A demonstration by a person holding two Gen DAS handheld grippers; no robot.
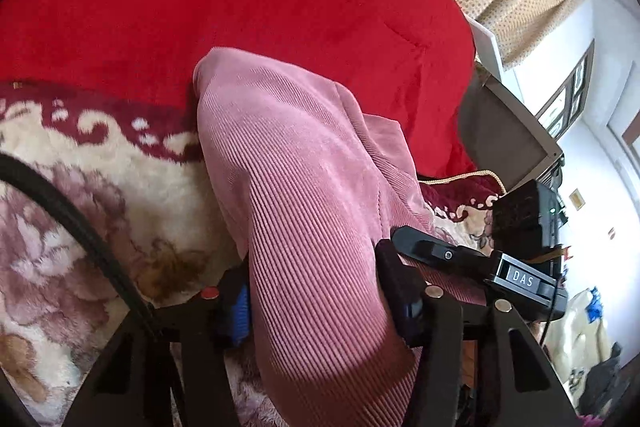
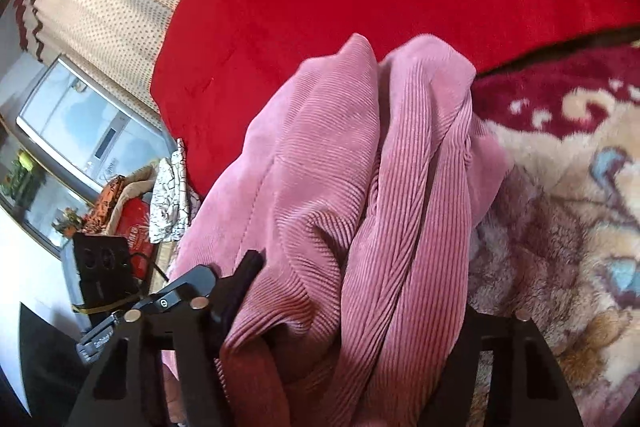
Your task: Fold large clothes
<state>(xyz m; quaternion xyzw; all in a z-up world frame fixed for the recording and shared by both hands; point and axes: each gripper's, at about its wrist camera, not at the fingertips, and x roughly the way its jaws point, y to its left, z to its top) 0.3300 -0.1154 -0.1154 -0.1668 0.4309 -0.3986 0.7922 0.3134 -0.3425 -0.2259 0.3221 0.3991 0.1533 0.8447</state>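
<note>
A pink corduroy garment [image 1: 304, 187] lies bunched on the bed and runs back between the fingers of my left gripper [image 1: 316, 291]. Its blue-padded left finger [image 1: 238, 307] and black right finger [image 1: 396, 287] press against the thick fold. In the right wrist view the same garment [image 2: 360, 187] fills my right gripper [image 2: 360, 303]. The left finger [image 2: 244, 283] bears on the cloth and the other finger is hidden under it. The two grippers sit close side by side, each showing at the other view's edge: the right gripper [image 1: 460, 259] and the left gripper [image 2: 180, 295].
A red plush blanket [image 1: 240, 7] covers the far part of the bed, and a floral fleece blanket [image 1: 80, 207] lies under the garment. Dotted beige curtains [image 2: 100, 7], a grey appliance [image 2: 80, 131] and cluttered items [image 2: 136, 203] stand beyond the bed's edge.
</note>
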